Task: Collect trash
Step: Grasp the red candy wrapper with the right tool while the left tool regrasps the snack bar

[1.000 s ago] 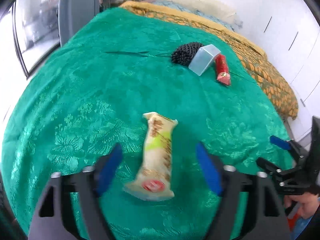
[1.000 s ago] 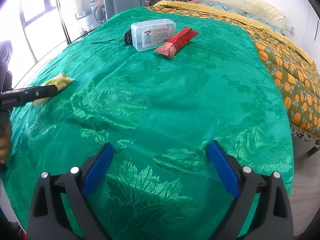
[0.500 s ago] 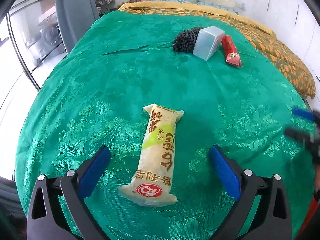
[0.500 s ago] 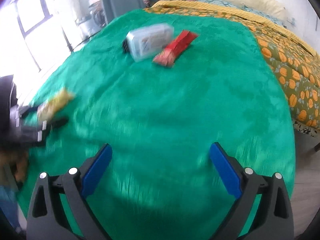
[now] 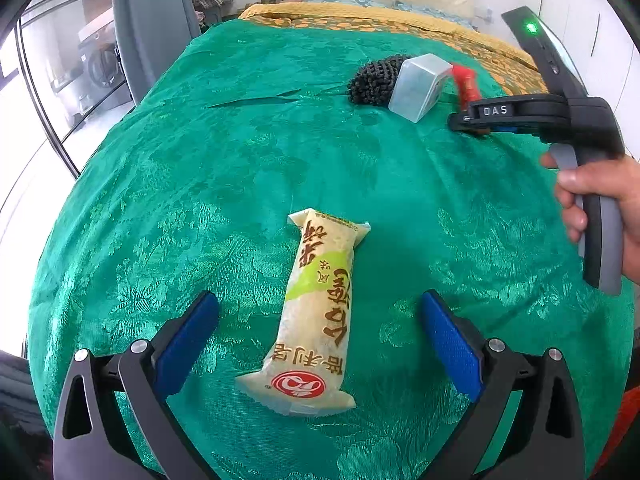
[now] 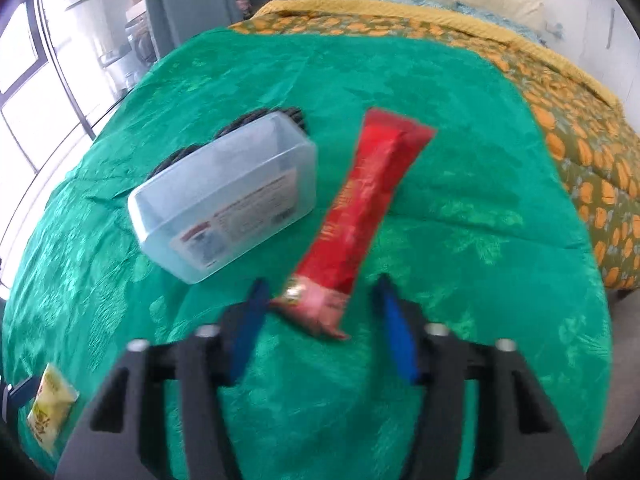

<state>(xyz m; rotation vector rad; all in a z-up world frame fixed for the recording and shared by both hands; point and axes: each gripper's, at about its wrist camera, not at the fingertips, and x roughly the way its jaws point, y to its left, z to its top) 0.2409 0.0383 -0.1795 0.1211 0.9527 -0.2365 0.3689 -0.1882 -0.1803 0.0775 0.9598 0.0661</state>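
The left gripper (image 5: 320, 336) hangs wide open astride the yellow wrapper (image 5: 316, 312), holding nothing. The right gripper (image 6: 320, 320), fingers partly open and empty, brackets the red wrapper's (image 6: 360, 204) near end on the bed (image 6: 460, 160), seemingly lined up to pinch.

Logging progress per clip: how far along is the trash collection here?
Nothing looks collected. The yellow wrapper lies on the green bedspread between the open left gripper. The open right gripper straddles the red wrapper end. Both pickups remain; no bin shows.
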